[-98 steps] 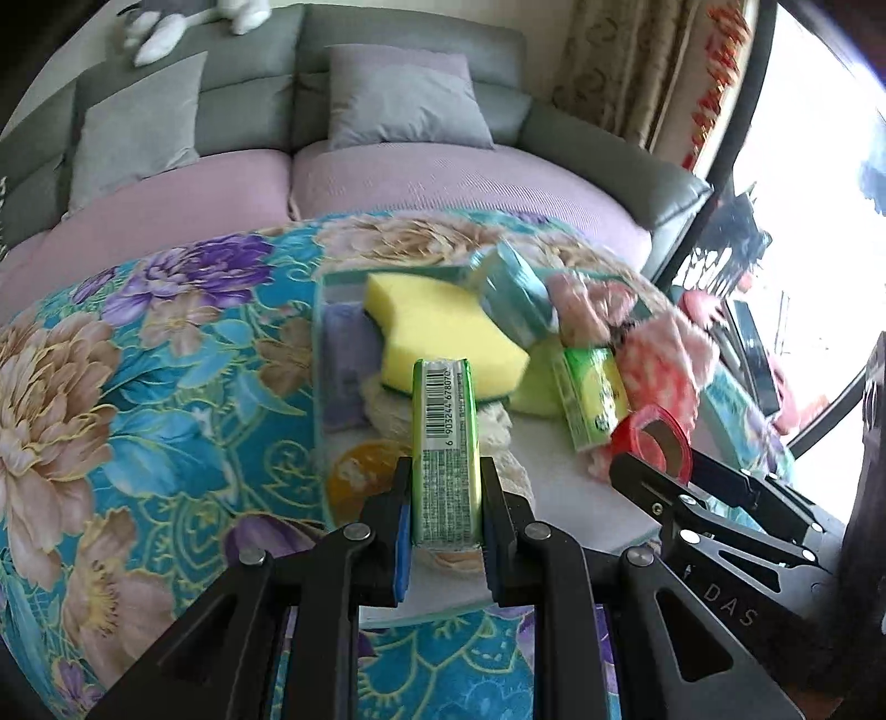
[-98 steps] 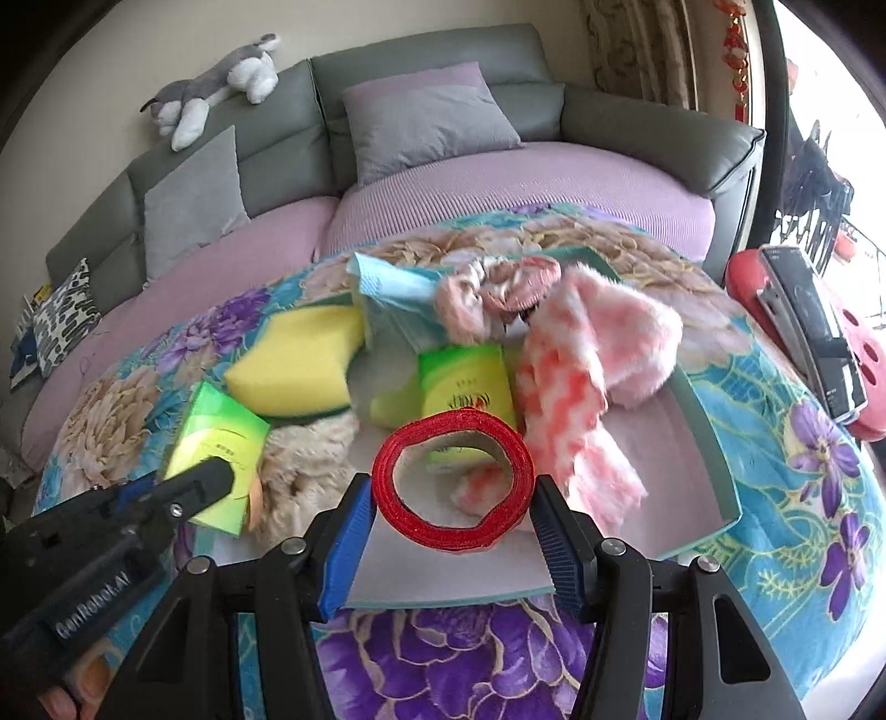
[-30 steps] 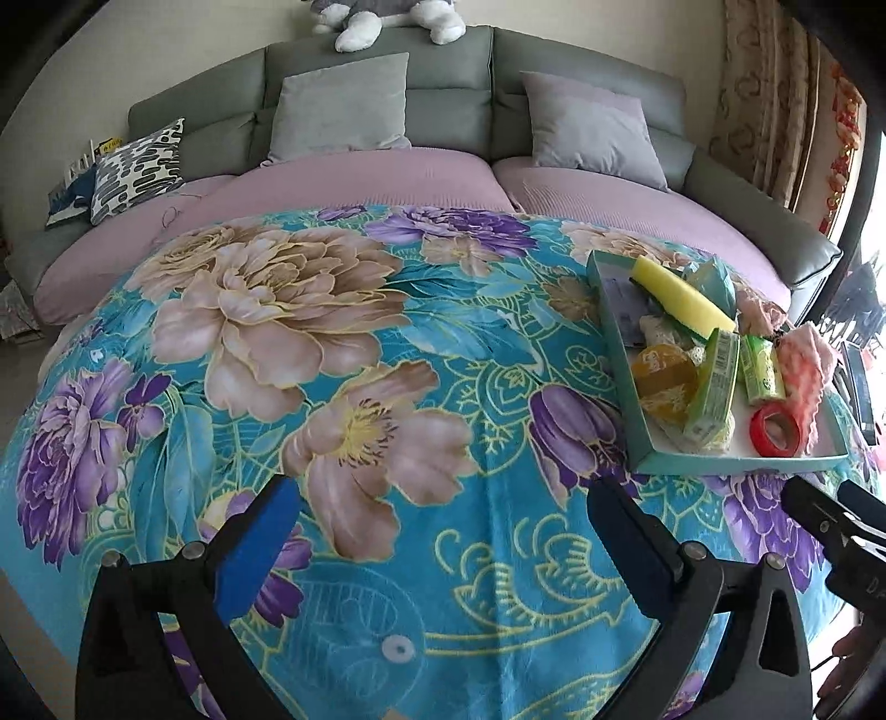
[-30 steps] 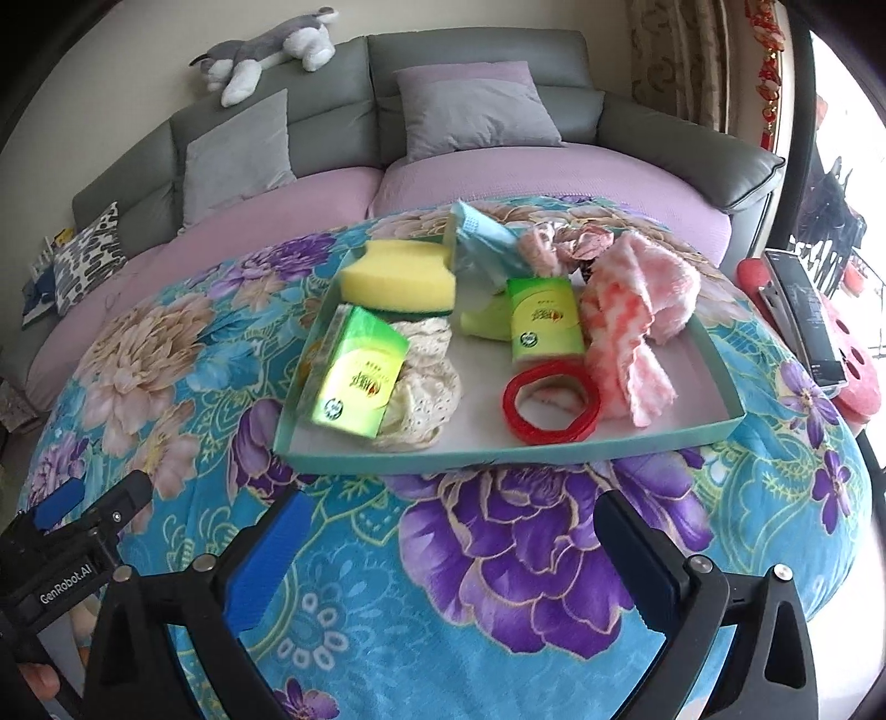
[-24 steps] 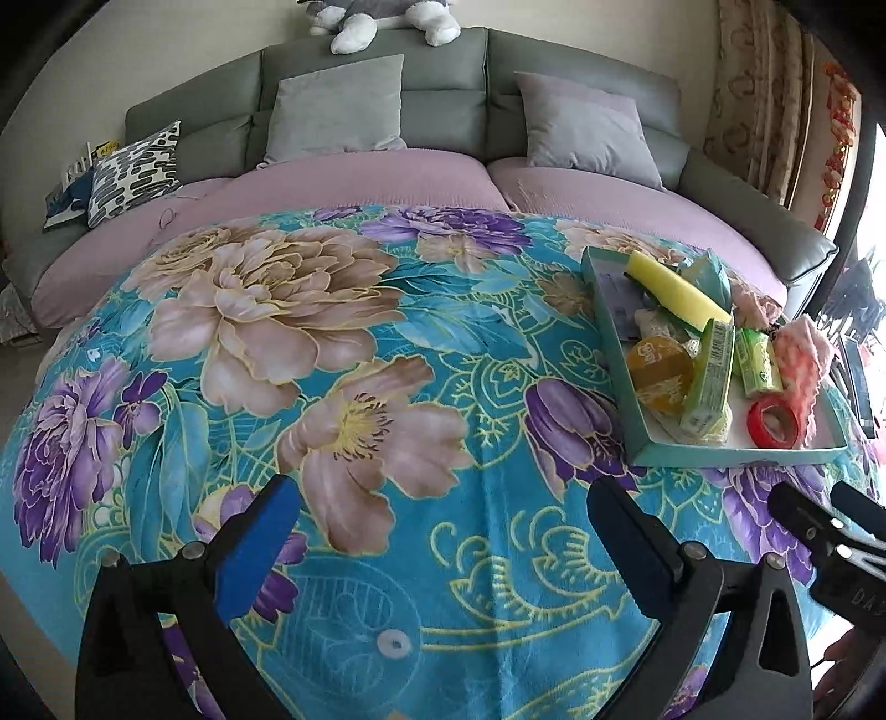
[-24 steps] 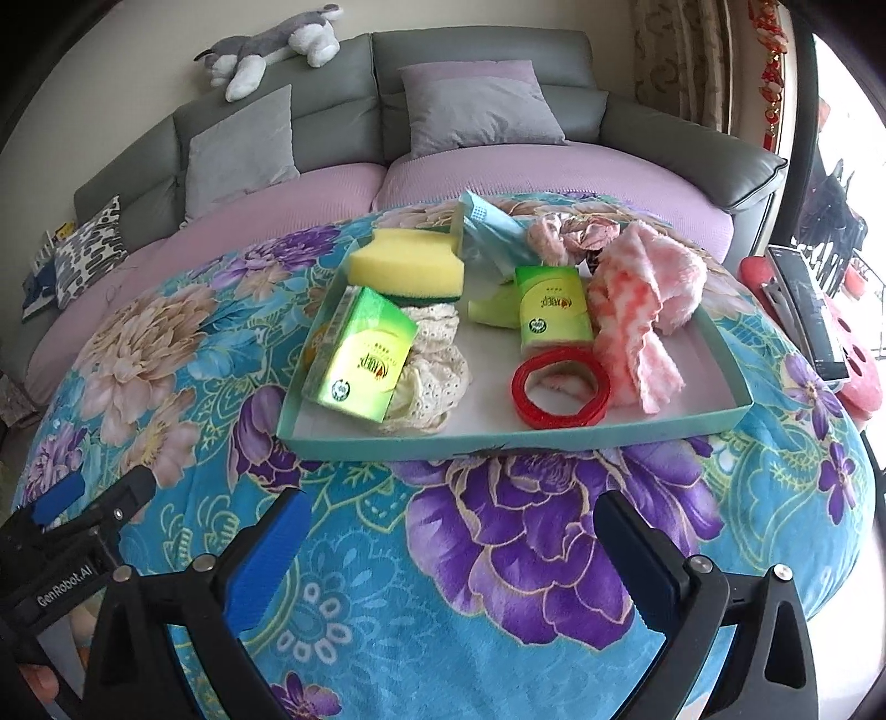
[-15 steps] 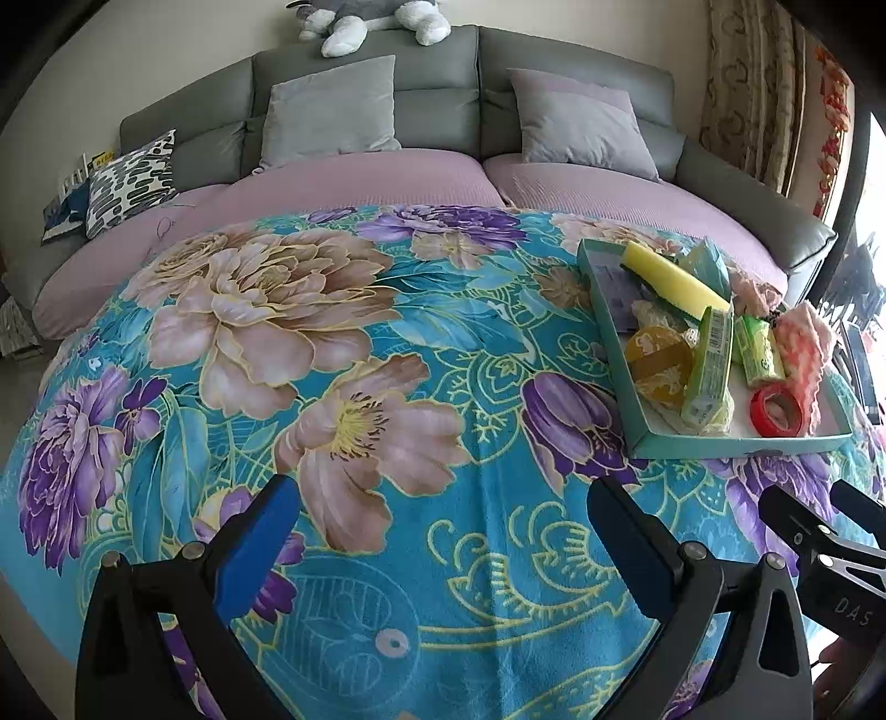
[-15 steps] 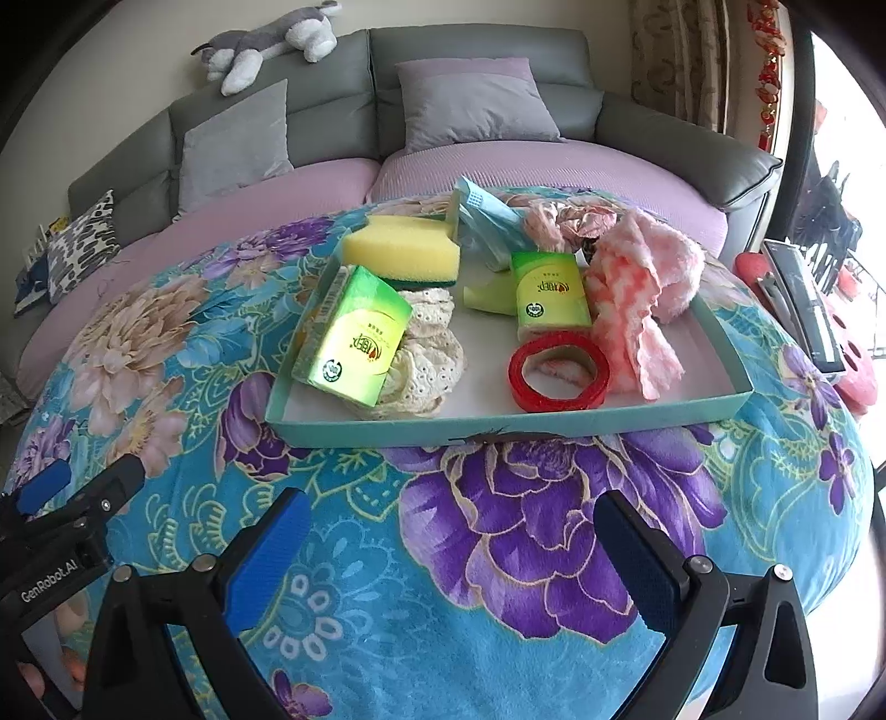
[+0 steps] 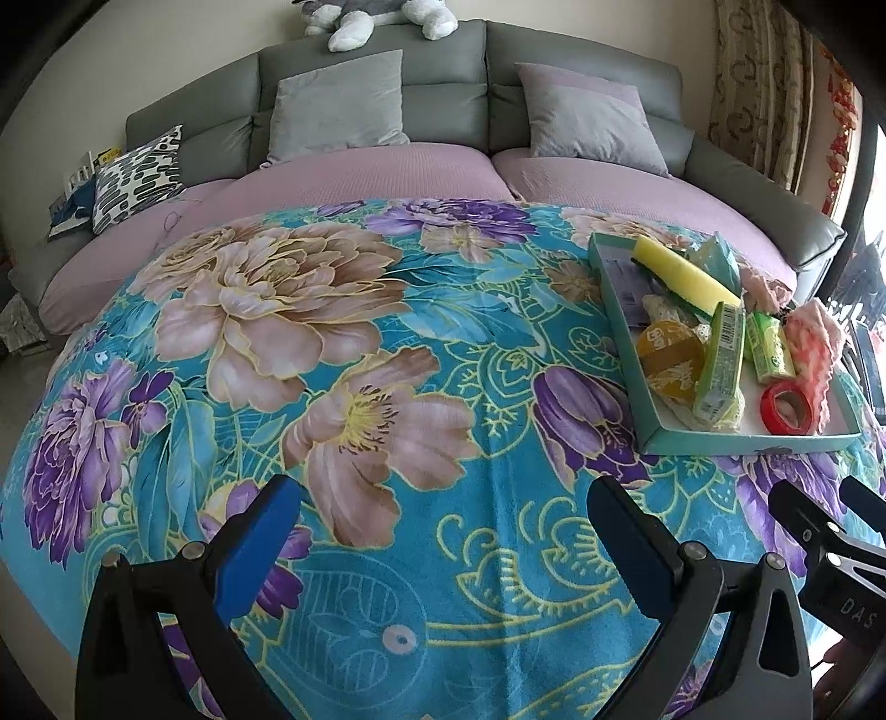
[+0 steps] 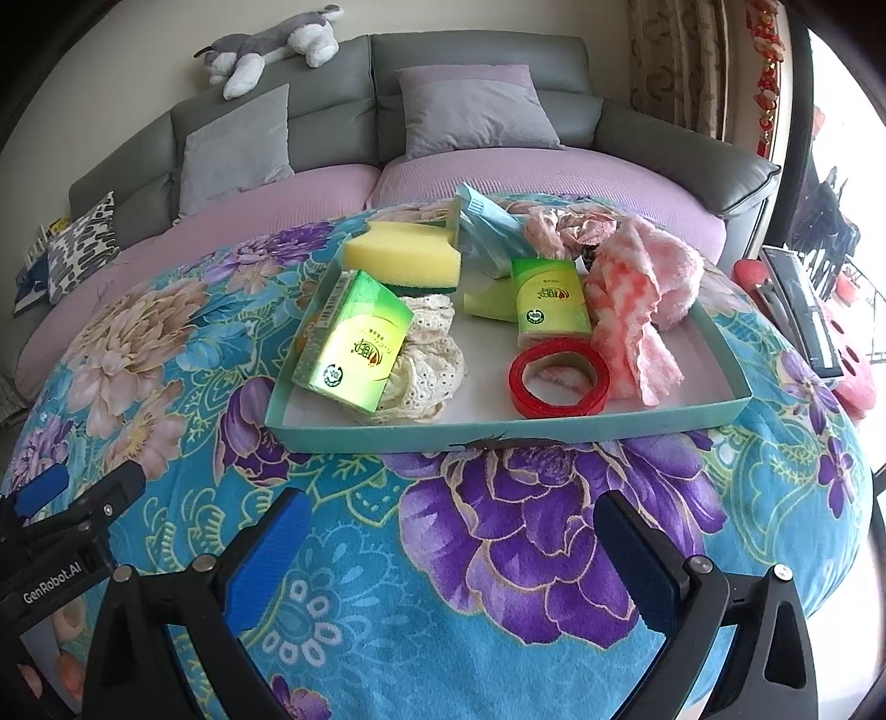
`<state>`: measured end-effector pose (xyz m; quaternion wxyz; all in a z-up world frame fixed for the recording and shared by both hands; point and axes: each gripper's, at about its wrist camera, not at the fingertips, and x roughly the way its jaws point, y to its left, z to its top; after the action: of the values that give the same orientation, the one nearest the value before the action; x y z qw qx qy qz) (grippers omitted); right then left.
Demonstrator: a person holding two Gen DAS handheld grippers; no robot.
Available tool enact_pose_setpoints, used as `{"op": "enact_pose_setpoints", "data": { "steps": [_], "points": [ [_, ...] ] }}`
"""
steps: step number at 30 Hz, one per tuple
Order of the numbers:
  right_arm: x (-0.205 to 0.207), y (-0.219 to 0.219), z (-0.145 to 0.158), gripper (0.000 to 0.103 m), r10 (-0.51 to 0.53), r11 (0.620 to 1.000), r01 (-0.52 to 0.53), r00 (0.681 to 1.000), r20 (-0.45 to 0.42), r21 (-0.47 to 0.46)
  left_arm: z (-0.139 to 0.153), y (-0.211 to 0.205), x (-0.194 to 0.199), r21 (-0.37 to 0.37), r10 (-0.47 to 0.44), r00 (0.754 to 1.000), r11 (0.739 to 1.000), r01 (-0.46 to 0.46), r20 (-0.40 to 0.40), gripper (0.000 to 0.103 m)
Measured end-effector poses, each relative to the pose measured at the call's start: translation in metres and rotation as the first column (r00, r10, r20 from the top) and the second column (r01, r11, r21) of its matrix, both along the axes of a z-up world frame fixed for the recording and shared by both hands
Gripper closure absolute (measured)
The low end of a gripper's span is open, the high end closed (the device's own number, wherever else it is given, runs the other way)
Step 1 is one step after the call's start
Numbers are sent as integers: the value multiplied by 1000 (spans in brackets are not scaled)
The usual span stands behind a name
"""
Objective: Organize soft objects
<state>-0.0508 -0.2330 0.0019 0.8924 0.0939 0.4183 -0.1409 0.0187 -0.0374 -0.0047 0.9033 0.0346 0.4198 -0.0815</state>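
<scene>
My left tool [image 9: 443,531] and right tool [image 10: 448,540] both gape wide, empty, over the floral blanket [image 9: 343,354]; the shallow teal tray [image 10: 498,429] holds yellow sponge [image 10: 401,252], green tissue packs [image 10: 354,346], red ring [image 10: 559,376], pink fluffy cloth [image 10: 637,288]. Only my left view shows an orange round packet [image 9: 667,357] behind the packs.

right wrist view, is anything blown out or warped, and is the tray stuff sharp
Right wrist view: the window strip at the right edge is blown out to white, and fisheye bulges the floral blanket and bends the sofa back; the tray, red tape ring and yellow sponge are sharp. Left wrist view: same bulge, with the tray small at the right and dark corners.
</scene>
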Motion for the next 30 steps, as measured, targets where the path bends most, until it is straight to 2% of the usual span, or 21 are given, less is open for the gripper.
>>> {"op": "enact_pose_setpoints", "data": {
  "steps": [4,12,22,30],
  "points": [
    [1,1,0,0,5,1000,-5,1000,-4,-9,1,0,0,3,6,1000,1000,-6,3,0],
    [3,8,-1,0,21,999,-22,1000,-14,-38,2,-4,-4,57,25,999,998,-26,20,0],
    [3,8,-1,0,24,999,-25,1000,-14,-42,2,0,-4,68,58,998,996,-59,17,0],
    [3,8,-1,0,24,999,-25,1000,-14,-43,3,-3,-6,134,87,995,987,-92,39,0]
  ]
}}
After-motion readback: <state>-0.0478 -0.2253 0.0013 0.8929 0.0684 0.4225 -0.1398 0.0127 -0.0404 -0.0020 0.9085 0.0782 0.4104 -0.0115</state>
